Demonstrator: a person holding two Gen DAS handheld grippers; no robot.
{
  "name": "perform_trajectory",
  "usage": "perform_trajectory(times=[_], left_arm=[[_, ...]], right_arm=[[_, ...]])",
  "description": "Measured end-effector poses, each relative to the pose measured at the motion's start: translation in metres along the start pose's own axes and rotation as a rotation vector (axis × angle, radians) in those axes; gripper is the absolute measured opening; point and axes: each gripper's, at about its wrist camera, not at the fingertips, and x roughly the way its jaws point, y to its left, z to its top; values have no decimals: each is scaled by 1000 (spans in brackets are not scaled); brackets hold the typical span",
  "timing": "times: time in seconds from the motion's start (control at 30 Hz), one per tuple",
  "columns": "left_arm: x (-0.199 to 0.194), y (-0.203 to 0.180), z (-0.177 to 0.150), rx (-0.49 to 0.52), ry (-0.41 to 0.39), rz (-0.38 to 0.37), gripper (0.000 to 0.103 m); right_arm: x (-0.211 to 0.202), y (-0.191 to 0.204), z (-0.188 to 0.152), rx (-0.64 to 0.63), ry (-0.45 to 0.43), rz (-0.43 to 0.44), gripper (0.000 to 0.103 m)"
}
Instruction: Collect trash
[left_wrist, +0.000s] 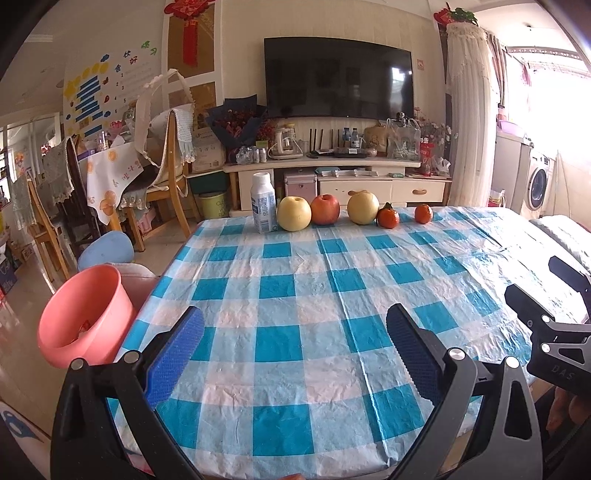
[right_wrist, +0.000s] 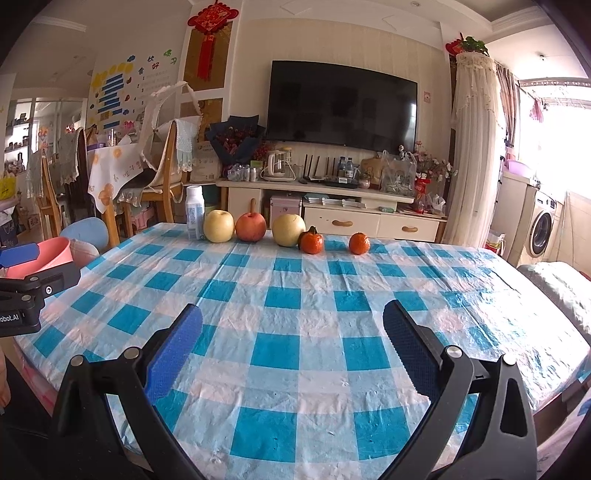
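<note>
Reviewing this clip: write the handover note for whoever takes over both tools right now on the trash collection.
Left tool: open, empty, low over the near table edge.
Right tool: open, empty, beside it.
Pink bin: off the table's left side, something small inside, unclear what.
Far edge, in a row: white bottle, two yellow fruits, red apple, two tangerines.
Checkered tablecloth: otherwise bare.
Done: nothing being carried.
Left: probably the bottle is the only trash; take it to the bin.
</note>
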Motion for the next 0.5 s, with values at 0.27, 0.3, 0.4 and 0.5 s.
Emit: perform_trajectory(times=[0.27, 0.3, 0.4, 0.5], left_arm=[[19, -6, -1, 21, 11, -15, 98], [22, -7, -1, 22, 10, -24, 98], [36, -11, 0, 33, 36, -30, 98], [64, -12, 3, 22, 103, -24, 98]], right_arm=[[14, -2, -3, 7, 28, 19, 99], [16, -2, -3, 6, 34, 19, 99], [25, -4, -3, 20, 60, 41, 99], [36, -9, -2, 47, 93, 72, 99]])
